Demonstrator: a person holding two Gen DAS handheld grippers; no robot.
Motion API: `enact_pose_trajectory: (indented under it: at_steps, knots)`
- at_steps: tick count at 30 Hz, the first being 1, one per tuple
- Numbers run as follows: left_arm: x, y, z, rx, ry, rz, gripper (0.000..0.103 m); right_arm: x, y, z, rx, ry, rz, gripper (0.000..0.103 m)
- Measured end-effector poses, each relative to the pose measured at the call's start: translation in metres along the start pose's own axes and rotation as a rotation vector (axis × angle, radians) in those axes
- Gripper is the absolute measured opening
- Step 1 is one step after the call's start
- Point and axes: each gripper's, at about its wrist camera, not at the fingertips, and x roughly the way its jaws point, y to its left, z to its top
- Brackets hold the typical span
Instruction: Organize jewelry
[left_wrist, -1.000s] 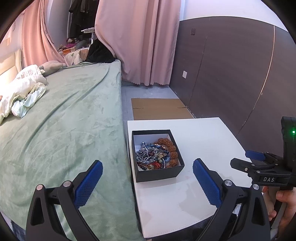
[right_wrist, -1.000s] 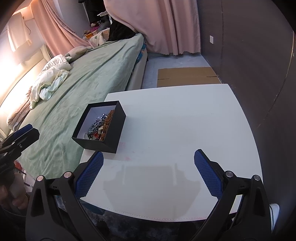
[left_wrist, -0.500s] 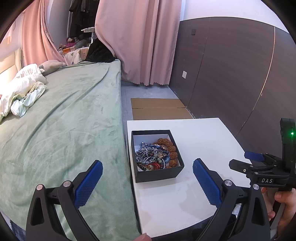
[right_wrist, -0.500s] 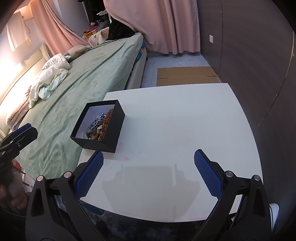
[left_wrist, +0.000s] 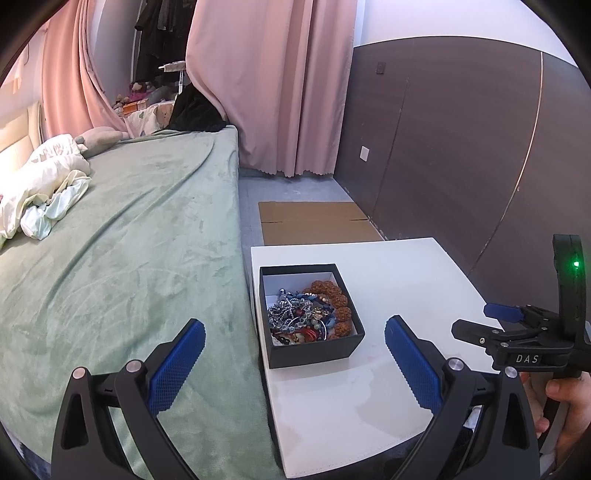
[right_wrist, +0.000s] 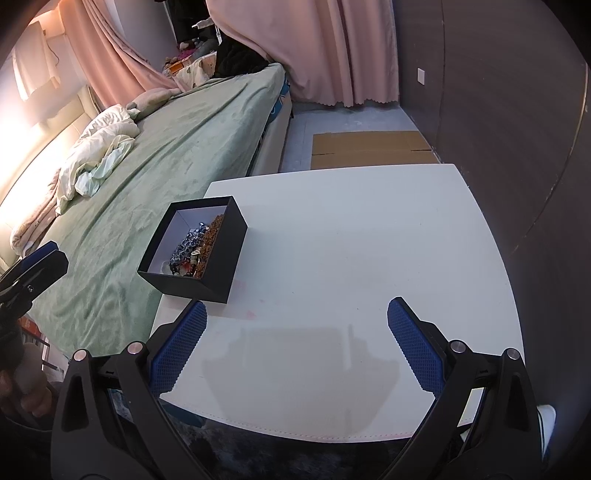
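Note:
A black open box (left_wrist: 309, 352) stands near the left edge of a white table (left_wrist: 406, 280). It holds a tangle of jewelry (left_wrist: 308, 314): silver chains, coloured beads and a brown bead bracelet. My left gripper (left_wrist: 293, 365) is open and empty, hovering just in front of the box. In the right wrist view the box (right_wrist: 218, 266) sits at the left and the jewelry (right_wrist: 194, 249) shows inside it. My right gripper (right_wrist: 295, 354) is open and empty above the table's front part, to the right of the box. The right gripper also shows at the right edge of the left wrist view (left_wrist: 496, 319).
A bed with a green blanket (left_wrist: 129, 240) runs along the table's left side, with crumpled white bedding (left_wrist: 40, 184) on it. Flat cardboard (left_wrist: 314, 221) lies on the floor beyond the table. A dark panelled wall (left_wrist: 461, 147) stands at the right, pink curtains (left_wrist: 269, 81) behind.
Both grippers have shifted only slightly; the box sits a touch farther left in the left wrist view. Nothing was taken hold of or let go.

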Motion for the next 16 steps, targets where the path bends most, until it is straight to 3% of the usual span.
enact_pose_trajectory:
  at_steps: [16]
  knots:
    - [0.0030,0.0022,0.0009,-0.007,0.014,-0.011,0.095,0.0018,-0.0009,-0.0022,-0.002,0.002,-0.003,0.098]
